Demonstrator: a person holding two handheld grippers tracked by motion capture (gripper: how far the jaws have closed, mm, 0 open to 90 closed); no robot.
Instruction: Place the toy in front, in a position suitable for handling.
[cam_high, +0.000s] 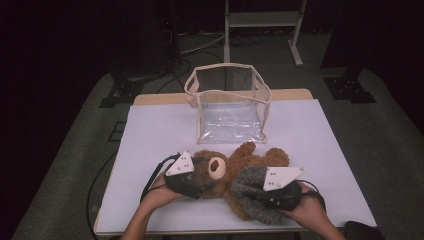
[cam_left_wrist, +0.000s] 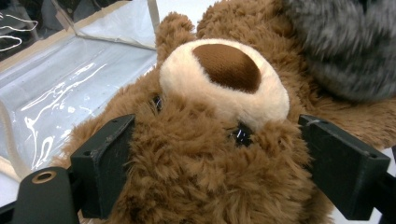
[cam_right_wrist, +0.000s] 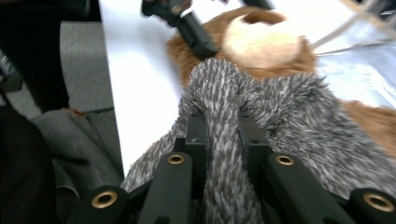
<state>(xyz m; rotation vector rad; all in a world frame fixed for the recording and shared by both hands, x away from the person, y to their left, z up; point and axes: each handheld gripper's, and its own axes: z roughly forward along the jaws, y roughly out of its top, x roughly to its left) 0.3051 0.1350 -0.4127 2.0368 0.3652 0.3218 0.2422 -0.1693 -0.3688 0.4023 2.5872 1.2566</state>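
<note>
High view: teddy bear (cam_high: 240, 172) is laid crosswise on table (cam_high: 150, 130), just before clear bag (cam_high: 229, 102). Head is clamped by left gripper (cam_high: 197, 175), jaws wide; grey sweater (cam_high: 252, 192) is pinched by right gripper (cam_high: 272, 195), near shut. Bag lies fwd of both.

The place looks like a lab or a recording studio. The room is dark, and a white sheet (cam_high: 165, 135) covers a small wooden table (cam_high: 155, 99). Cables (cam_high: 197, 46) lie on the grey carpet floor (cam_high: 75, 150), black stand feet (cam_high: 117, 95) rest beside the table, and a metal frame (cam_high: 262, 22) stands behind.
</note>
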